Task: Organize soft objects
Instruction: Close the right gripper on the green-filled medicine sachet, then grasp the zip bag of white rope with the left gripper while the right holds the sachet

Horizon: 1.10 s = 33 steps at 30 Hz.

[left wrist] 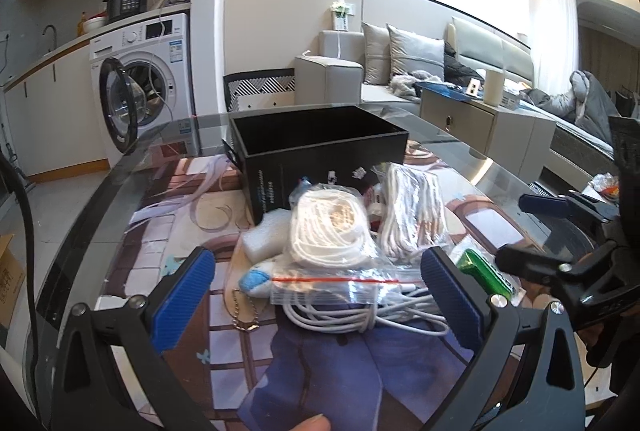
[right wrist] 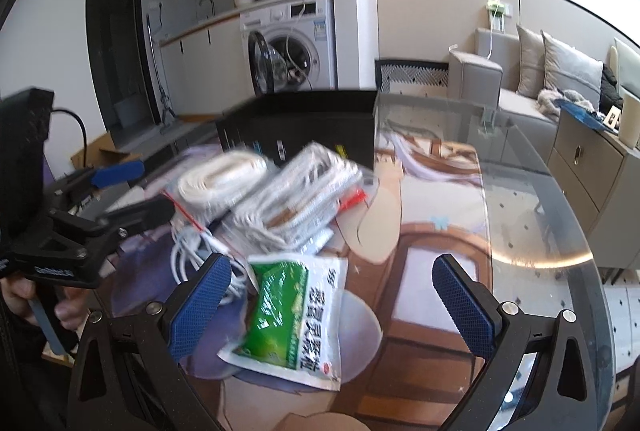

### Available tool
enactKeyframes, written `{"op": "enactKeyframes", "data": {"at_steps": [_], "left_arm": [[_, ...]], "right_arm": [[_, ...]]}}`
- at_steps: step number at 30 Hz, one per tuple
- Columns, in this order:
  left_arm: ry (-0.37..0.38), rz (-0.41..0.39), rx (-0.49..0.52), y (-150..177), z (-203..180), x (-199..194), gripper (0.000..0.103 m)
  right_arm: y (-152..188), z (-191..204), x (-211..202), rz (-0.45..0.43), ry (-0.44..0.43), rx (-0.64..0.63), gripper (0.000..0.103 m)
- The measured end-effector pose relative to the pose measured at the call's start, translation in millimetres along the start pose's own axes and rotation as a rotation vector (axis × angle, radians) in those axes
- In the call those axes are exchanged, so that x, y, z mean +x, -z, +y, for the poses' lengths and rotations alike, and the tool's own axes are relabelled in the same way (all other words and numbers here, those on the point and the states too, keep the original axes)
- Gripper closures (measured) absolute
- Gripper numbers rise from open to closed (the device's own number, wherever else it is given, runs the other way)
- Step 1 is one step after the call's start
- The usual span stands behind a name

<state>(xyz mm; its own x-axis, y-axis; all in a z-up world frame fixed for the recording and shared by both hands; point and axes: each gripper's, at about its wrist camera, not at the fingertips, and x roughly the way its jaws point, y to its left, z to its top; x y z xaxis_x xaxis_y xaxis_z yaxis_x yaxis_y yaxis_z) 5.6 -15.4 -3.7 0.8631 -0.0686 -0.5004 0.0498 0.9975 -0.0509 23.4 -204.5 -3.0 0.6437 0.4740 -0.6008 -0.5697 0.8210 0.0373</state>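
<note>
My left claw [left wrist: 316, 295] is spread wide, its blue pads to either side of the near edge of the pile, gripping nothing. Between the pads lies a loose white cable [left wrist: 360, 315], and over it the mouth of a clear zip bag [left wrist: 340, 283] with a red seal line. Just left of that bag a small blue and white plush piece [left wrist: 256, 281] pokes out, with a bead chain [left wrist: 244, 315] trailing toward me across the printed mat [left wrist: 168, 231].

My right claw [right wrist: 332, 295] is also spread wide and holds nothing; the green and white sachet [right wrist: 292, 315] lies flat on the mat between its pads, closer to the left pad. In my left view that same sachet shows only as a green sliver at the right of the pile.

Farther in, the zip bag bulges with a coil of white cord [left wrist: 328, 227]. Right of it a second clear bag of white cords [left wrist: 412, 211] leans against the first; both are blurred in the right view. At the left of the coil sits a white foam block [left wrist: 266, 239], touching the pile.

Beyond them stands an open black box [left wrist: 316, 147], just behind the pile, with nothing visible inside from here. All of it rests on a glass table [right wrist: 560, 231] covered by the mat.

Far off, left, a washing machine [left wrist: 148, 83] stands with its door open; far right, a grey sofa [left wrist: 360, 71] with cushions.
</note>
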Motion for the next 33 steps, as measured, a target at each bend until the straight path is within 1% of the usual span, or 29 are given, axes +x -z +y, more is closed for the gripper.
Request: {"op": "enactKeyframes", "data": {"at_steps": [3,7,9,11,16,18,20,21,23,24,29,33], "left_arm": [[0.002,0.012,0.017,1,-5,1,0.000],[0.014,0.019,0.022,1,-7,3,0.000],[0.013,0.020,0.022,1,-7,3,0.000],[0.014,0.021,0.021,1,-7,3,0.000],[0.014,0.023,0.021,1,-7,3,0.000],[0.014,0.024,0.021,1,-6,3,0.000],[0.014,0.027,0.023,1,-6,4,0.000],[0.015,0.028,0.023,1,-6,3,0.000],[0.018,0.029,0.024,1,-6,3,0.000],[0.018,0.029,0.024,1,-5,4,0.000],[0.020,0.029,0.025,2,-6,5,0.000],[0.021,0.032,0.021,2,-6,5,0.000]], "right_arm": [[3,-1,8,0.041,-0.004,-0.004,0.000],[6,1,12,0.060,-0.012,-0.014,0.001],[6,1,15,0.069,-0.014,-0.018,0.004],[6,1,18,0.085,-0.015,-0.025,0.012],[8,4,24,0.112,-0.027,-0.047,0.017],[10,6,26,0.124,-0.032,-0.061,0.022],[13,11,30,0.141,-0.036,-0.082,0.032],[14,12,31,0.147,-0.040,-0.091,0.034],[15,17,32,0.147,-0.044,-0.106,0.041],[15,17,32,0.146,-0.049,-0.110,0.042],[14,16,33,0.140,-0.074,-0.101,0.058],[13,17,28,0.126,-0.092,-0.109,0.064]]}}
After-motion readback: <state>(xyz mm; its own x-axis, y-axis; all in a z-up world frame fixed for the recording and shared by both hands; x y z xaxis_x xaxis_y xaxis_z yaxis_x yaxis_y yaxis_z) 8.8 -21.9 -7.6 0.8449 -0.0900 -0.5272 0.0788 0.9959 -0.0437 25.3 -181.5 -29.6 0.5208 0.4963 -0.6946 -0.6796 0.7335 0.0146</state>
